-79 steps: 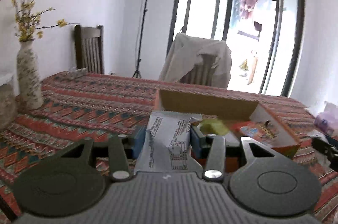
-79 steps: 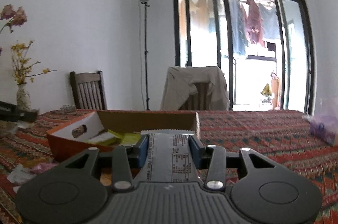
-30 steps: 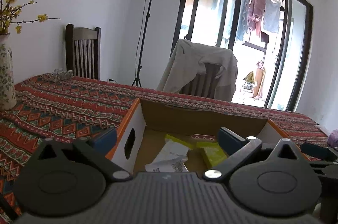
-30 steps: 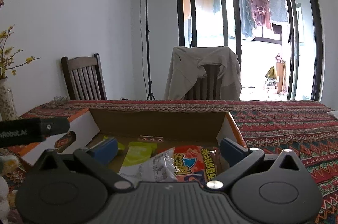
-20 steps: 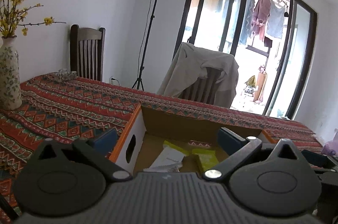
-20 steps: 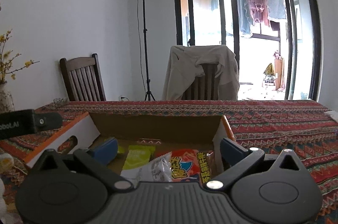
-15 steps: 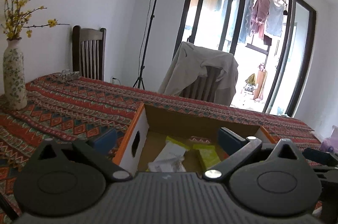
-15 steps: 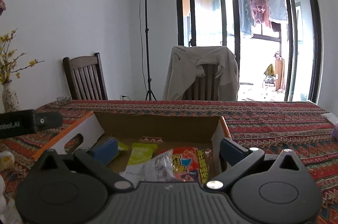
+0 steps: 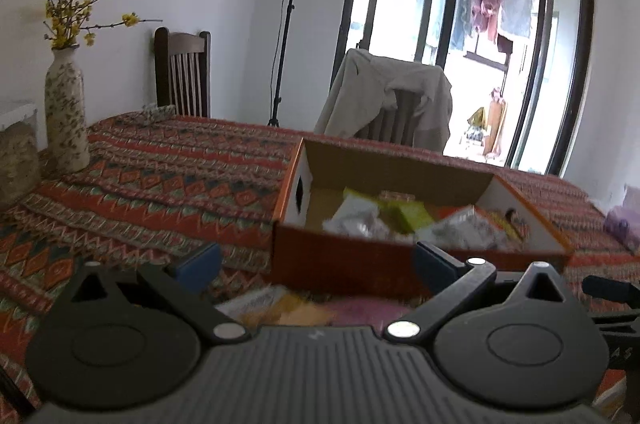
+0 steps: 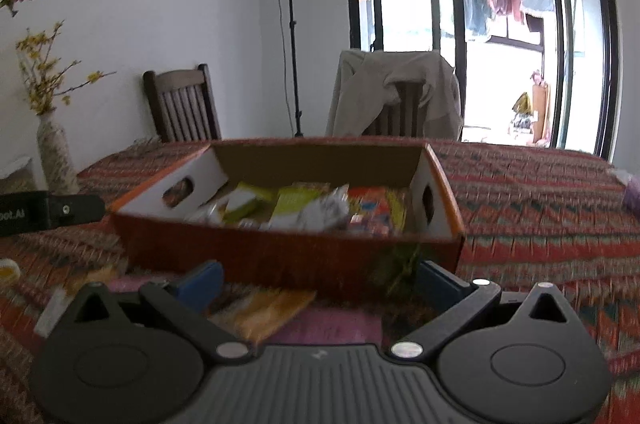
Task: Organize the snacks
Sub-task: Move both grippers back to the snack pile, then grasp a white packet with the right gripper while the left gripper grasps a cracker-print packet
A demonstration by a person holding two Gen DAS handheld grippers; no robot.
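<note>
A: Where were the snacks when you stopped?

B: Most lay heaped in your box [image 10: 280, 256], an orange carton on the patterned cloth [image 10: 540, 224]. A yellow-green packet [image 10: 294, 202] and a white wrapper [image 10: 328, 214] sat mid-box, a red packet [image 10: 366, 210] to their right.

A: Any outside it?

B: Yes. A yellow packet [image 10: 264, 310] and a pink one [image 10: 328, 324] lay on the cloth just before the box's near wall, blurred.

A: And your tools?

B: Your right gripper [image 10: 318, 282] stood wide, nothing between its blue pads, over those loose packets. Your left gripper [image 9: 316, 262] was equally wide and empty, before the box's near left corner.

A: Further out?

B: A vase [image 9: 66, 112] at the left, two chairs [image 10: 182, 104] beyond the table.
</note>
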